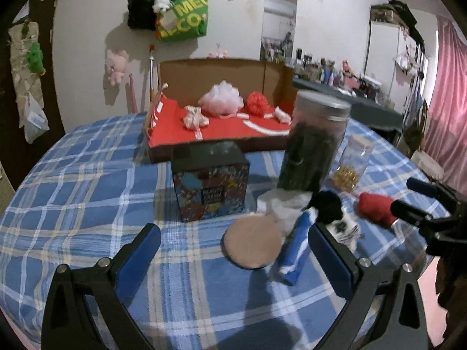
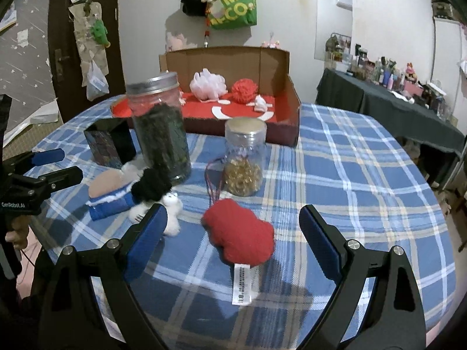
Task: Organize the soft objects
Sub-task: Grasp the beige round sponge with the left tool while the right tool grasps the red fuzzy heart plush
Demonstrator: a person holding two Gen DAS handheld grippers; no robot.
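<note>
On a blue plaid table (image 2: 335, 157), both grippers gape wide and empty: the right gripper (image 2: 233, 233) frames a red plush (image 2: 239, 239), the left gripper (image 1: 233, 250) a blurred round pad (image 1: 251, 242) at 12 o'clock.

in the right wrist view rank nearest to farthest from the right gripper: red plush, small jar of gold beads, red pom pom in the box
From the right gripper:
1. red plush, between its open fingers, on the cloth.
2. small jar of gold beads, straight behind the plush, mid-table.
3. red pom pom, inside the cardboard box at the far edge.
</note>
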